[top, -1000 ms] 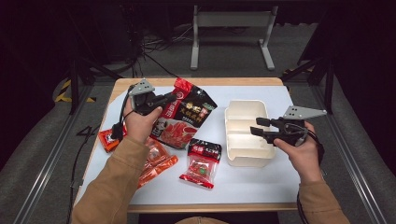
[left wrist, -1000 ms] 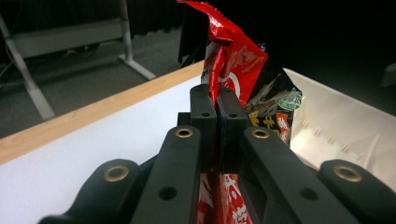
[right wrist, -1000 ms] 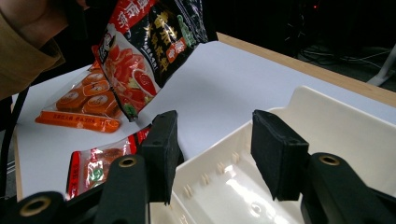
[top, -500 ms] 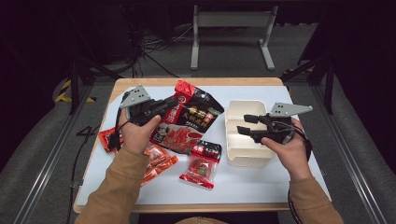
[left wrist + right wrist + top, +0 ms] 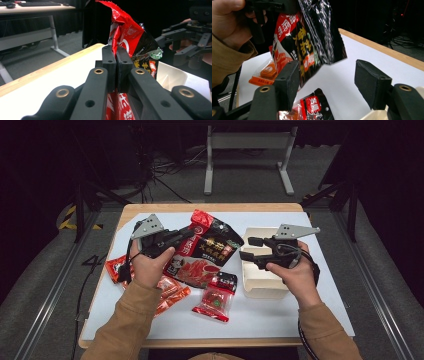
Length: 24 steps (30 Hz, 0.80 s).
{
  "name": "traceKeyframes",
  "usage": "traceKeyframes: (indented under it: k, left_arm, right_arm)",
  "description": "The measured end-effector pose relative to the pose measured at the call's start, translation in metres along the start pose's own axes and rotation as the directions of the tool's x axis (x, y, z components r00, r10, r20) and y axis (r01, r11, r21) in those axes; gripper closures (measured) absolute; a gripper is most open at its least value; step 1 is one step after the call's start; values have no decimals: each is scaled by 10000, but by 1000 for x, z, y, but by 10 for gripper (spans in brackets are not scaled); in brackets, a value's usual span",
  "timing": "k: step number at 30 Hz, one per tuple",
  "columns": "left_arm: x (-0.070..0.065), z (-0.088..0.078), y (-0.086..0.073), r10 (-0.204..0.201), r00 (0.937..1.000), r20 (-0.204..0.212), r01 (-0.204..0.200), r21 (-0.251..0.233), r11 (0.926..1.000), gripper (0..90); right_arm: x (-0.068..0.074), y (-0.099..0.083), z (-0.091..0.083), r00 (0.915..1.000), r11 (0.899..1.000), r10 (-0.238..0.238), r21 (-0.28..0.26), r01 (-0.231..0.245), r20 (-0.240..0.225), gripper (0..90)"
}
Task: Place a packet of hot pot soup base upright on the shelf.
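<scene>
One glossy red-and-black snack bag (image 5: 207, 251) we pinch in our left gripper (image 5: 116, 65); right gripper (image 5: 325, 82) spread; white compartment tray (image 5: 264, 279) still empty.

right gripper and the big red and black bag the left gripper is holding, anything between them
Nothing: in the right gripper view the open right gripper faces the big bag, with bare white table behind the gap.

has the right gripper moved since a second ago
Yes. In the high view the right gripper has shifted left across the white tray toward the big black and red bag, and its jaws stand open.
</scene>
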State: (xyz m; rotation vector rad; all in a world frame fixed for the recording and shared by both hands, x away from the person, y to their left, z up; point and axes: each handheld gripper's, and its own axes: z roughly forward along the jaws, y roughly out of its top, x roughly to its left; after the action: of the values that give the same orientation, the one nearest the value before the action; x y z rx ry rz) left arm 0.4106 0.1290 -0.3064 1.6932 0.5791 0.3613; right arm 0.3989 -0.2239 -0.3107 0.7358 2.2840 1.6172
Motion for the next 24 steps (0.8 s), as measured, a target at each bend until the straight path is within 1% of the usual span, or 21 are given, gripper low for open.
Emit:
traceKeyframes:
  k: [5,7,11,12,13,15,21,23,24]
  left_arm:
    - [-2,0,-1,-64,9999,94,63,7,10000,876]
    - [-2,0,-1,-69,9999,95,69,-4,10000,876]
    - [-4,0,-1,-67,9999,128,68,-82,9999,876]
    - [-5,0,-1,-52,9999,136,54,-181,9998,876]
    - [-5,0,-1,-52,9999,136,54,-181,9998,876]
    - [-6,-1,-1,-76,9997,231,82,-275,9996,876]
    - [-9,-1,-2,-45,9994,349,56,-323,9995,875]
    - [-10,-1,-2,-49,9993,378,61,-325,9995,875]
    - [-10,-1,-2,-31,9992,397,44,-313,9995,874]
  right_arm:
    - [-2,2,12,9997,9999,162,47,-161,-204,352]
    - [-2,2,14,9994,9998,214,67,-212,-259,347]
    - [-2,3,23,9985,9995,306,81,-303,-458,340]
    - [-2,4,26,9981,9994,331,113,-325,-523,342]
    - [-2,4,26,9981,9994,331,113,-325,-523,342]
    - [-1,4,31,9976,9994,338,133,-330,-601,347]
    - [3,7,38,9959,9994,326,124,-317,-846,389]
    - [4,8,41,9950,9994,321,169,-306,-945,422]
    - [5,8,42,9943,9992,347,238,-325,-1010,453]
